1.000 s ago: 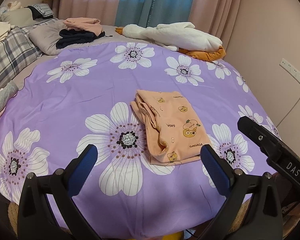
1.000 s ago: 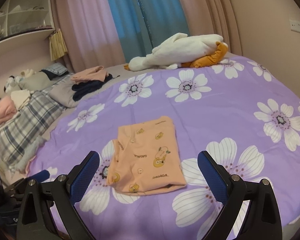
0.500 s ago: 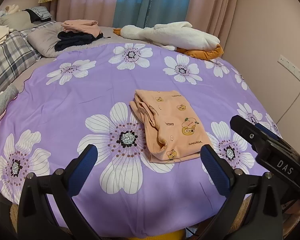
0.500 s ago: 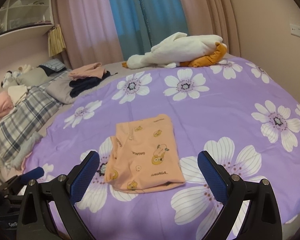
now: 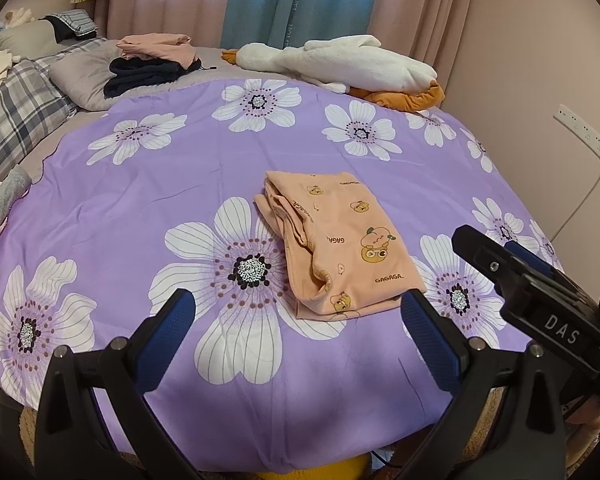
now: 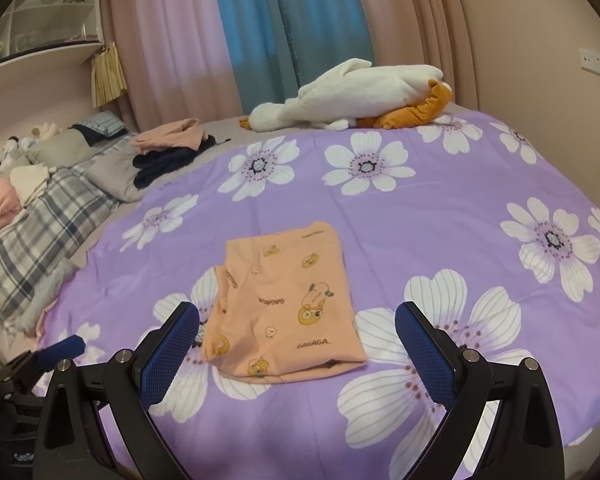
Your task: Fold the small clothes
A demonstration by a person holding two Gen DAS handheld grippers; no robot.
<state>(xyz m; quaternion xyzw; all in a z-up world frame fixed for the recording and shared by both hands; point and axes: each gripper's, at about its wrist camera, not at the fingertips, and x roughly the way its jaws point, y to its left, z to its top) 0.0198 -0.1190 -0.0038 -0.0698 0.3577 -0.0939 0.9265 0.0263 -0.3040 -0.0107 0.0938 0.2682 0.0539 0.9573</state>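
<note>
A folded peach garment with bear prints lies flat on the purple flowered sheet; it also shows in the right wrist view. My left gripper is open and empty, held above the sheet's near edge, short of the garment. My right gripper is open and empty, near the garment's front edge without touching it. The right gripper's body shows at the right of the left wrist view.
A white and orange plush goose lies at the far edge of the bed. A stack of folded pink and dark clothes sits on a grey pillow at the far left. A plaid blanket lies left. A wall stands right.
Both grippers have drawn back slightly and risen; the garment lies still. Jaws stay open.
</note>
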